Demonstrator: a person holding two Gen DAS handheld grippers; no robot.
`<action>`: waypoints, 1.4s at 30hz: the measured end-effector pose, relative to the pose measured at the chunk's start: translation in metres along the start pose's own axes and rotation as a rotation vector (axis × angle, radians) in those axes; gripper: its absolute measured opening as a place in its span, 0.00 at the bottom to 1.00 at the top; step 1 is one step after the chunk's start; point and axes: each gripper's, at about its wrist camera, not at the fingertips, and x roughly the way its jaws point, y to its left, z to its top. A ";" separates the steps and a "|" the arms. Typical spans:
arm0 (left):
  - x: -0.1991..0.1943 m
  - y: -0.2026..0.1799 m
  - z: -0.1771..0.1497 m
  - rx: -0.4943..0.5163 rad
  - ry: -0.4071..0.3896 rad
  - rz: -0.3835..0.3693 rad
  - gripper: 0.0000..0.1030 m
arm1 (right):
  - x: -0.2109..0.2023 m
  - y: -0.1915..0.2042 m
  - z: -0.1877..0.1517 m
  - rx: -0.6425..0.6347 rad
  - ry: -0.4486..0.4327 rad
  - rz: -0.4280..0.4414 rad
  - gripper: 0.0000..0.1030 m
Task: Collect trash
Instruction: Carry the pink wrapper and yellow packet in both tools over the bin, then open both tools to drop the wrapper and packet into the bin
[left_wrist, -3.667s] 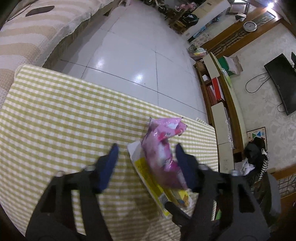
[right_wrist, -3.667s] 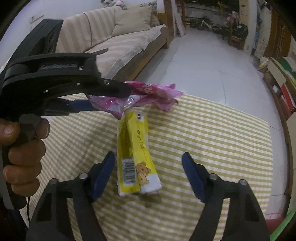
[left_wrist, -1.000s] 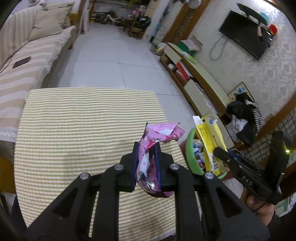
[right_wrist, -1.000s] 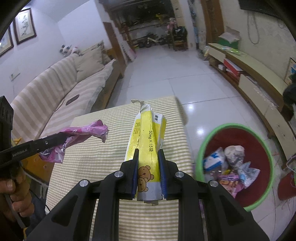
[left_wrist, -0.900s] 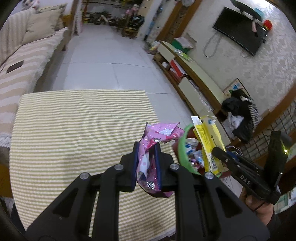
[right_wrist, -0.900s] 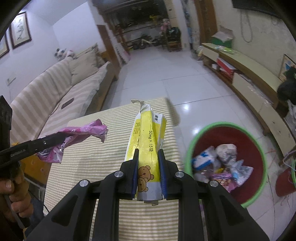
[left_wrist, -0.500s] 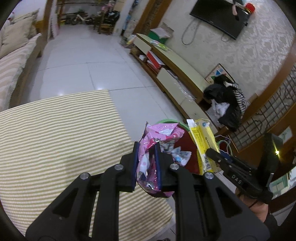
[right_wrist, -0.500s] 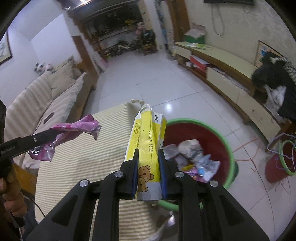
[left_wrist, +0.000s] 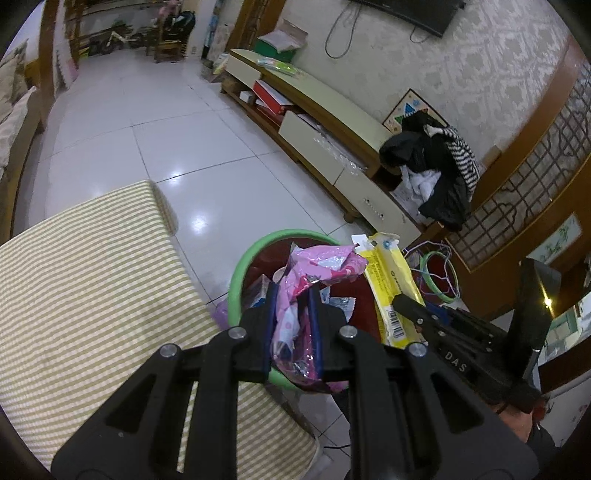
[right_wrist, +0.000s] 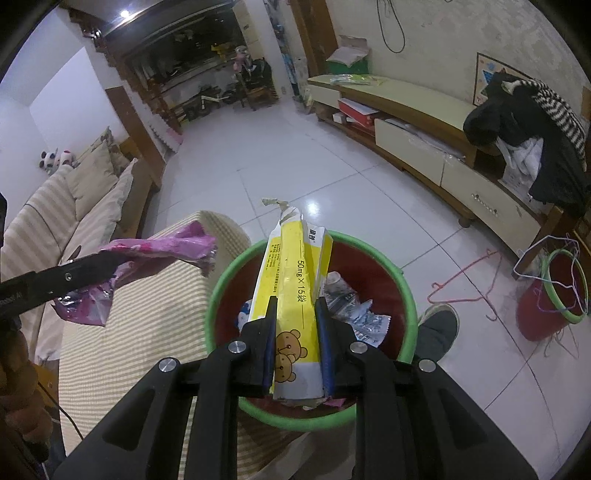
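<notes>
Clamping a crumpled pink wrapper (left_wrist: 295, 317), the left gripper (left_wrist: 292, 328) hung above the green-rimmed red bin (left_wrist: 236, 280), jaws pressed tight on the foil; the right gripper (right_wrist: 297, 339) was closed likewise on a yellow packet (right_wrist: 295, 280) printed with bears, held over the same bin; assorted wrappers lay inside it; the striped tablecloth (left_wrist: 81, 288) sat just beside the bin on a white tiled floor (left_wrist: 122, 122).

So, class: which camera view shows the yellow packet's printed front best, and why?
The right wrist view: the yellow packet faces the camera, bear print and lettering legible, clamped in the right hand-held gripper. The left wrist view shows it only obliquely, its barcode side, with the lower end hidden.
</notes>
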 end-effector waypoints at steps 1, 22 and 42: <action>0.005 -0.003 0.001 0.006 0.007 0.002 0.15 | 0.002 -0.002 0.001 0.004 0.001 -0.001 0.18; 0.057 -0.022 0.013 0.045 0.056 0.025 0.15 | 0.030 -0.023 0.000 0.042 0.039 -0.005 0.18; 0.085 -0.022 0.016 0.037 0.084 0.044 0.15 | 0.055 -0.038 -0.010 0.086 0.078 -0.014 0.18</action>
